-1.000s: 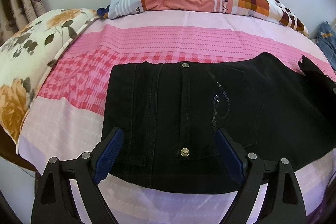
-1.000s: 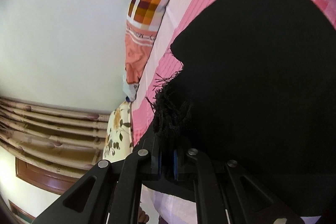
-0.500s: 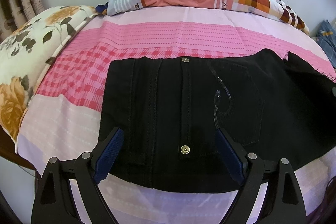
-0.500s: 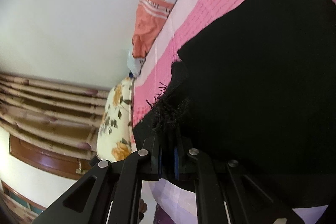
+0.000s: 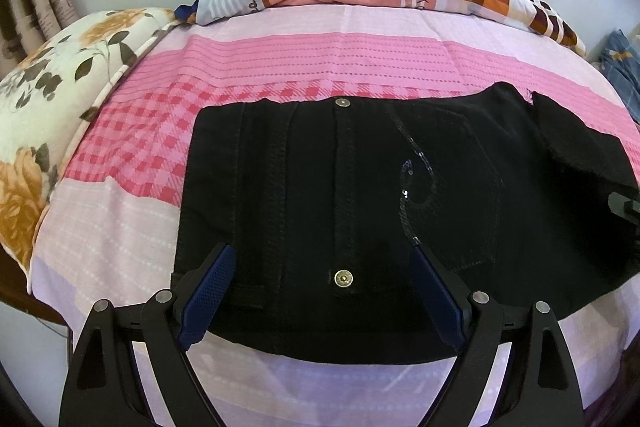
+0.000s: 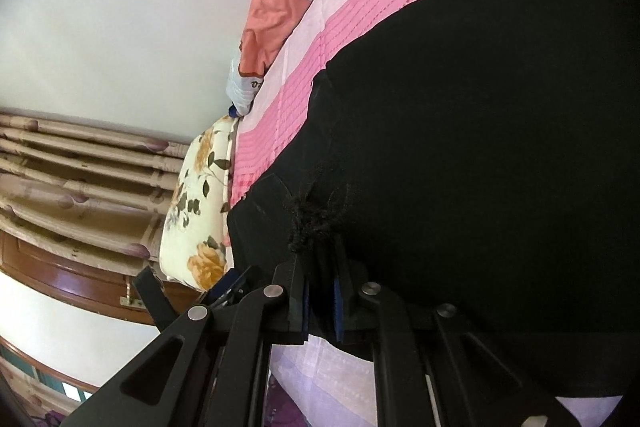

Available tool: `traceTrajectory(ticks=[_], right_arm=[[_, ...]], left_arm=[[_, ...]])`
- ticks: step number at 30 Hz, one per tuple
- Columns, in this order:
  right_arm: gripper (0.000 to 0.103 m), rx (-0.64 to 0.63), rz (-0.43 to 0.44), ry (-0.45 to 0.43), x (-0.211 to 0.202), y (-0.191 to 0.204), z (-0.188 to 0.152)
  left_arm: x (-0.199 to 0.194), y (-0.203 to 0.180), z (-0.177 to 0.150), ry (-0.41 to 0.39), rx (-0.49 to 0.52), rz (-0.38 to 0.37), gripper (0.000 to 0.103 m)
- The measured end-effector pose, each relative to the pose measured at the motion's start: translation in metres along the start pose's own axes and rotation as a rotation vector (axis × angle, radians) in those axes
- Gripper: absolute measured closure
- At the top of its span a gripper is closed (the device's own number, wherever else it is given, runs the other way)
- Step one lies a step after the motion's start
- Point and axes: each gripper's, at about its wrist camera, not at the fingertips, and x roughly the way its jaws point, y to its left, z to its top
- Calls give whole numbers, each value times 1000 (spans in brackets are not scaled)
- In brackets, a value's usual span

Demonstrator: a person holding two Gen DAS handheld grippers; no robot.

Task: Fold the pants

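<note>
Right claw (image 6: 320,291): we have it pinched tight on the frayed hem (image 6: 312,223) of the black pants (image 5: 360,195).
Left claw (image 5: 324,291): spread wide, gripping nothing, hovering over the waistband.
Pants: flat on the pink bed (image 5: 300,59), legs apparently doubled lengthwise already.
Left to do: we judge the hem-to-waist fold unfinished.

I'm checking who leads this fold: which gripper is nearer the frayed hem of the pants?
Right. The right gripper is shut on the frayed hem; the left gripper hangs open over the waistband.
</note>
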Motion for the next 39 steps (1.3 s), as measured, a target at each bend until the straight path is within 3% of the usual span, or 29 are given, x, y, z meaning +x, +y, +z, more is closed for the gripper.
traceTrajectory(ticks=[25,39], right_arm=[[92,-56,-11,62,21,5,-9],[79,-37,37,112,26,4,-13]], left_arm=[[7,-3,-2,25,17,0,14],[7,-4,-2,27,18,2,14]])
